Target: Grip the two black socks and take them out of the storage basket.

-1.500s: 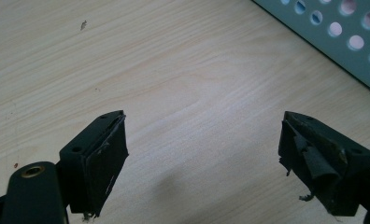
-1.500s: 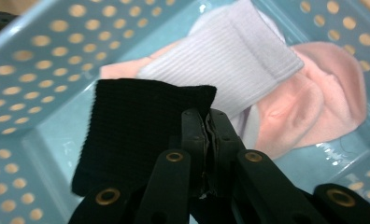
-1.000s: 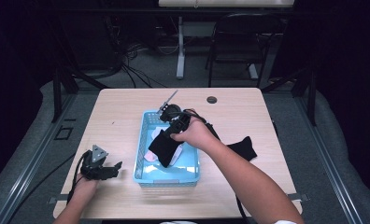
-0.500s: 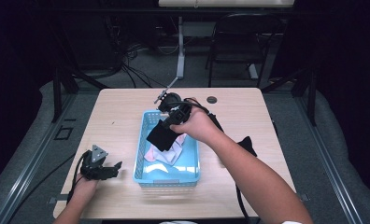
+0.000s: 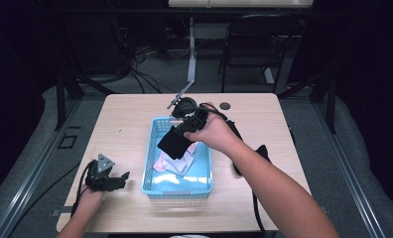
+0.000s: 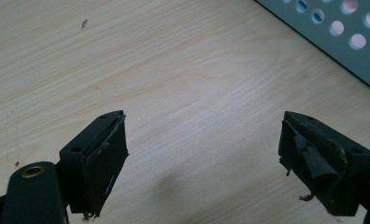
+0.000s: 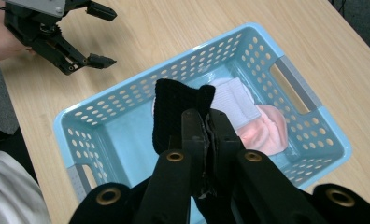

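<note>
- Spanning most of the high view is the light wooden table point(image 5: 135, 124), which carries everything else
- Sitting near the middle of the table is a light blue perforated plastic basket point(image 5: 154, 163) with slot handles at its short ends; from the right gripper view its floor and hole-dotted walls are plain to see
- Lying on the table at the basket's right side, partly behind the person's right forearm, is a dark piece of fabric point(image 5: 262, 151)
- Hanging above the basket's interior is a black knitted cloth point(image 7: 174, 112), pinched at its upper edge and drooping toward the basket floor
- Resting inside the basket beneath it are a pink cloth point(image 7: 267, 133) and a white ribbed cloth point(image 7: 232, 105), touching one another
- Held over the far half of the basket is the right gripper point(image 5: 184, 130), its jaws clamped on the black knitted cloth
- Resting low on the table's near left corner, well apart from the basket, is the left gripper point(image 5: 119, 179), its jaws spread wide with nothing between them and bare wood under them
- Lying near the table's far edge is a small dark round object point(image 5: 226, 105)
</note>
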